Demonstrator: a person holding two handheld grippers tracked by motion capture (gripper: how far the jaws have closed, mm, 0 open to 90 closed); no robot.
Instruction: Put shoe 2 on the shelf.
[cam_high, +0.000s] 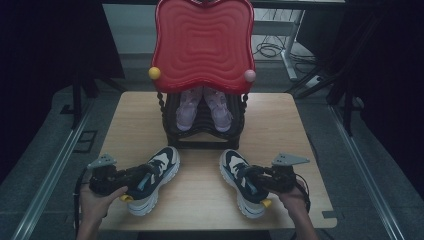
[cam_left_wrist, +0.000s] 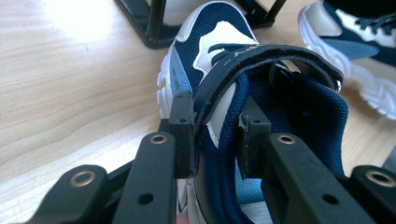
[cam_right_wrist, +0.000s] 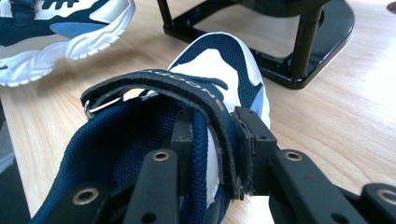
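Note:
Two navy and white sneakers lie on the wooden table (cam_high: 280, 125), toes pointing away from me. My left gripper (cam_high: 141, 176) (cam_left_wrist: 215, 140) is shut on the left sneaker (cam_high: 155, 172) (cam_left_wrist: 210, 42). One jaw is outside its side wall and the other inside the opening, with the strap (cam_left_wrist: 261, 56) pinched in between. My right gripper (cam_high: 253, 178) (cam_right_wrist: 217, 149) is shut on the right sneaker (cam_high: 235, 167) (cam_right_wrist: 219, 60) in the same way, across its wall and strap (cam_right_wrist: 163, 81). Both sneakers' soles look to be at the tabletop.
A black shoe rack (cam_high: 202, 135) (cam_right_wrist: 299, 60) stands at the table's far middle under a red wavy top (cam_high: 202, 42). A pair of pink shoes (cam_high: 187, 110) sits inside it. Bare wood lies between the two sneakers and at both sides.

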